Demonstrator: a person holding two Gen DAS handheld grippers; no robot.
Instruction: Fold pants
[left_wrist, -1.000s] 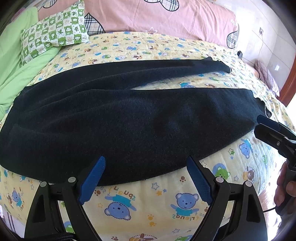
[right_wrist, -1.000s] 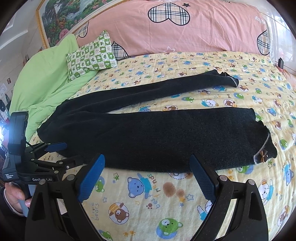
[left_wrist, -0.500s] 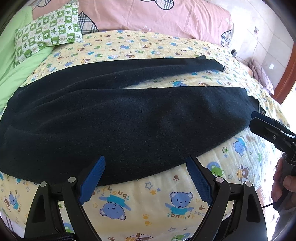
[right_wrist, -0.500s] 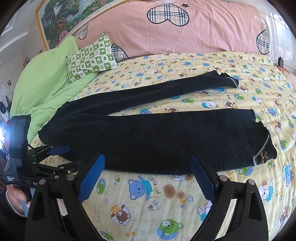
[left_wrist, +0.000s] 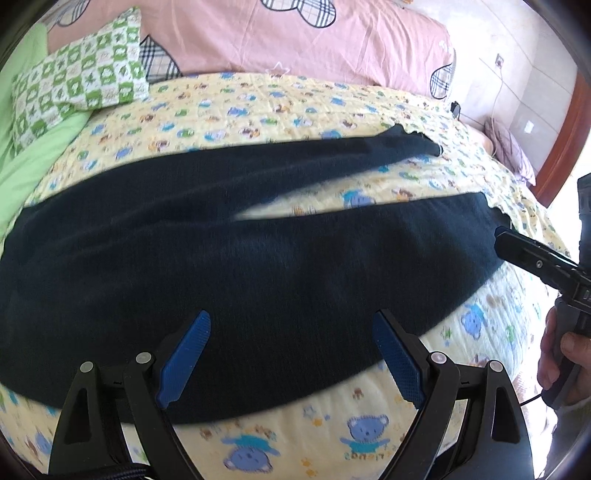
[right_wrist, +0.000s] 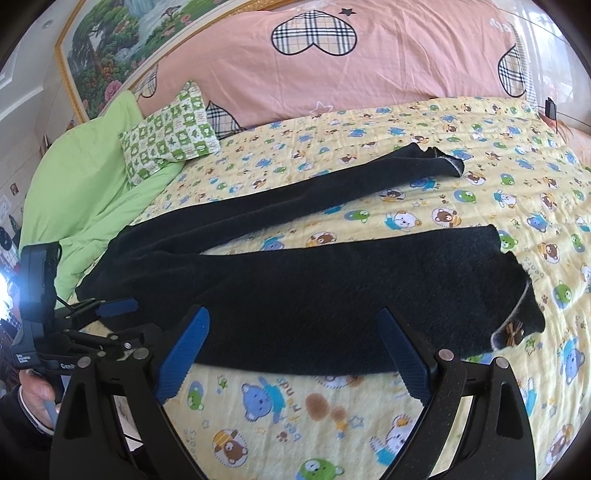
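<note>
Dark navy pants (left_wrist: 229, 258) lie flat on the bear-print bed cover, legs spread in a V toward the right. In the right wrist view the pants (right_wrist: 332, 295) show a waist at the left and two hems at the right. My left gripper (left_wrist: 291, 354) is open and empty, just above the near leg's front edge. My right gripper (right_wrist: 291, 354) is open and empty, over the near leg's front edge. The right gripper also shows in the left wrist view (left_wrist: 535, 262) near the near hem. The left gripper shows in the right wrist view (right_wrist: 92, 328) by the waist.
The yellow bear-print cover (right_wrist: 369, 413) spans the bed. A green checked pillow (right_wrist: 170, 133) and green blanket (right_wrist: 85, 192) lie at the far left. A pink headboard cover (right_wrist: 332, 66) stands behind. A wooden bed frame (left_wrist: 561, 140) is at the right.
My left gripper has moved forward and down, so its fingertips now overlap the near leg's edge. My right gripper has edged closer to the pants. Both stay open.
</note>
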